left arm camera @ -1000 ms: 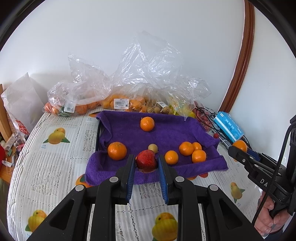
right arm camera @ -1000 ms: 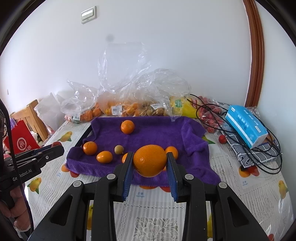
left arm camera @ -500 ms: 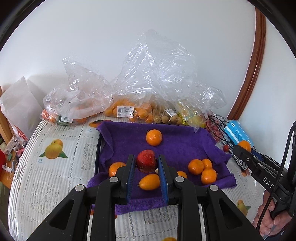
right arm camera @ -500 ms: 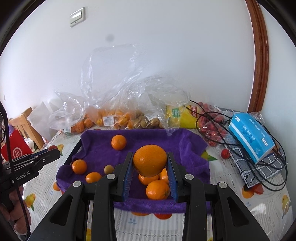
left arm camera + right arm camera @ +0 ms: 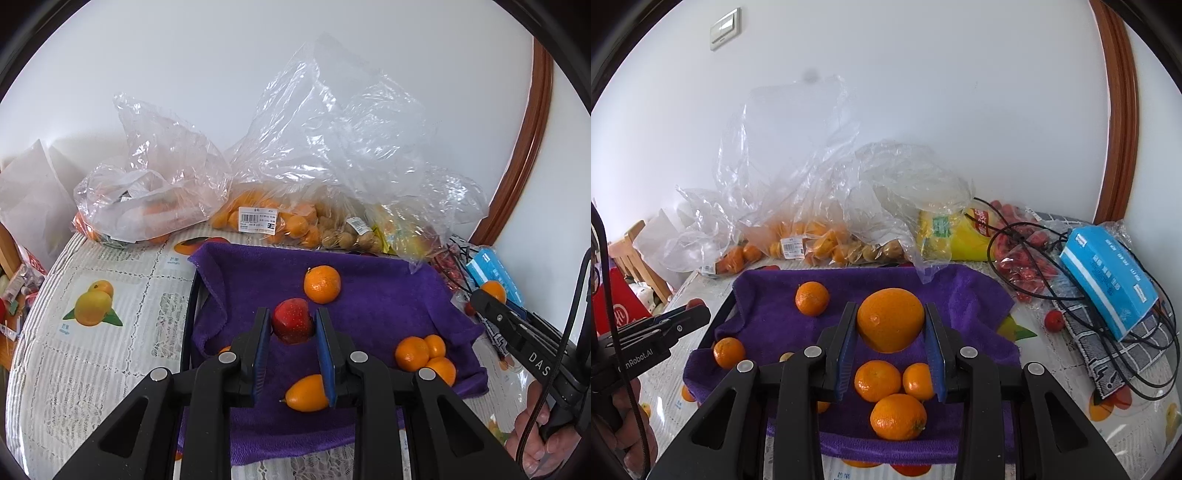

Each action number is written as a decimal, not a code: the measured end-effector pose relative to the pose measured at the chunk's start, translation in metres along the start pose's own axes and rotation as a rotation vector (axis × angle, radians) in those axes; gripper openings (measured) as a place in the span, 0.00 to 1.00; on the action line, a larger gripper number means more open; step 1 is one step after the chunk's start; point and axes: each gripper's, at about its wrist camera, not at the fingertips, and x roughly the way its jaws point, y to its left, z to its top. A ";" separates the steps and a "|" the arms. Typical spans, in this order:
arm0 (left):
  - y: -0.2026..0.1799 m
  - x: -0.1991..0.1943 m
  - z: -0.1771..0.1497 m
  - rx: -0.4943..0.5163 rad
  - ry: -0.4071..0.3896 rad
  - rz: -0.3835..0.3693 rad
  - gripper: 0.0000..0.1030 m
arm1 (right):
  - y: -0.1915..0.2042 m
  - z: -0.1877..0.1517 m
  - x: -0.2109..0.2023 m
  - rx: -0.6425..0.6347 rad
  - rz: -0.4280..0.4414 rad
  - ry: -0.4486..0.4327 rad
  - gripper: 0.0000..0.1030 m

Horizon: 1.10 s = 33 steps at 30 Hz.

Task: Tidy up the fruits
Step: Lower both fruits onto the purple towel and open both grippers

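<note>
above the purple towel (image 5: 369,295) in the left wrist view, the left gripper (image 5: 292,326) has its fingers clamped on a red apple (image 5: 292,320), held off the cloth. a lone mandarin (image 5: 321,284) lies just beyond it; an oval kumquat (image 5: 306,393) sits nearer, under the right finger. three oranges cluster at the right.

over the same towel (image 5: 971,295) in the right wrist view, the right gripper (image 5: 890,328) pinches a large orange (image 5: 890,319) between its fingers, raised above three mandarins (image 5: 877,380). clear fruit bags (image 5: 812,236) line the far table edge.
</note>
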 end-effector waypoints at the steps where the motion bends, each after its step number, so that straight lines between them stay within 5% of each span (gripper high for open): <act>1: 0.001 0.005 0.000 -0.003 0.006 0.000 0.23 | -0.001 -0.002 0.004 0.003 0.003 0.006 0.33; 11: 0.015 0.038 -0.019 -0.054 0.066 -0.012 0.23 | -0.004 -0.025 0.044 -0.004 -0.026 0.089 0.33; 33: 0.006 0.056 -0.032 -0.015 0.118 -0.007 0.23 | 0.002 -0.040 0.059 -0.043 -0.049 0.101 0.33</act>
